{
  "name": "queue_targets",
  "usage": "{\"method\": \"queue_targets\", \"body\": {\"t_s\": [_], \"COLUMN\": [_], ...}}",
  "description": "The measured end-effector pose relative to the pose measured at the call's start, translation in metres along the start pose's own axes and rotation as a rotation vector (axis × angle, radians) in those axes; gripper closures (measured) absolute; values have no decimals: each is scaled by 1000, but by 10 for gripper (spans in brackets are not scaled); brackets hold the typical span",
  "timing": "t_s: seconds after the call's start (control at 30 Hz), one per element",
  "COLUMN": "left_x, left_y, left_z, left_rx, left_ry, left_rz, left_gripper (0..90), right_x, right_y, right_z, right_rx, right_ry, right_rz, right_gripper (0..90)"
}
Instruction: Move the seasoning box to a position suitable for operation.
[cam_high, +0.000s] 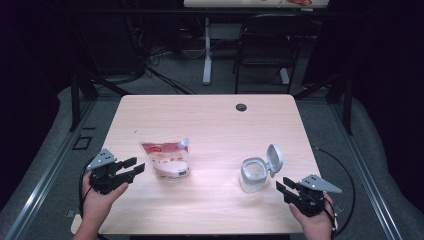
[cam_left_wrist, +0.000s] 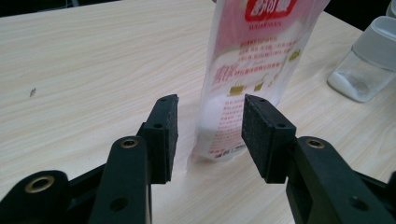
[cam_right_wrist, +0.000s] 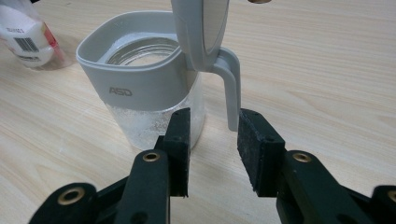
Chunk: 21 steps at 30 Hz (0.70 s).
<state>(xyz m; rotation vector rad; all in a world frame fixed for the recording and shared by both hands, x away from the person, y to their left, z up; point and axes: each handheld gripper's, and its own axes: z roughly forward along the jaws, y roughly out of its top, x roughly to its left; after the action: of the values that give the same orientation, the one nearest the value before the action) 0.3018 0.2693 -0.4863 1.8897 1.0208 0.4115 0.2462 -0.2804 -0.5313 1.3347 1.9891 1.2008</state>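
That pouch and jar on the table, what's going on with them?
A person sits at a wooden table with a gripper in each hand. The left gripper is open and aimed at a standing pink and white pouch, with its jaws just short of it and not touching. The right gripper is open too, facing a clear jar with a grey collar and a flip lid standing open. The jar has a little white powder at the bottom. Nothing is held.
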Motion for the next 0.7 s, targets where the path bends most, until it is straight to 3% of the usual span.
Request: {"method": "queue_targets", "body": {"t_s": [0.4, 0.7], "left_x": [-1, -2], "left_y": [32, 50], "left_z": [11, 15], "left_rx": [-19, 0], "left_ry": [-45, -74], "left_rz": [6, 29], "left_gripper": [569, 590], "right_x": [-3, -3], "right_y": [-2, -3], "right_z": [1, 1], "right_rx": [-2, -8], "right_ry": [-5, -11], "right_rz": [16, 25], "right_gripper": [643, 640]}}
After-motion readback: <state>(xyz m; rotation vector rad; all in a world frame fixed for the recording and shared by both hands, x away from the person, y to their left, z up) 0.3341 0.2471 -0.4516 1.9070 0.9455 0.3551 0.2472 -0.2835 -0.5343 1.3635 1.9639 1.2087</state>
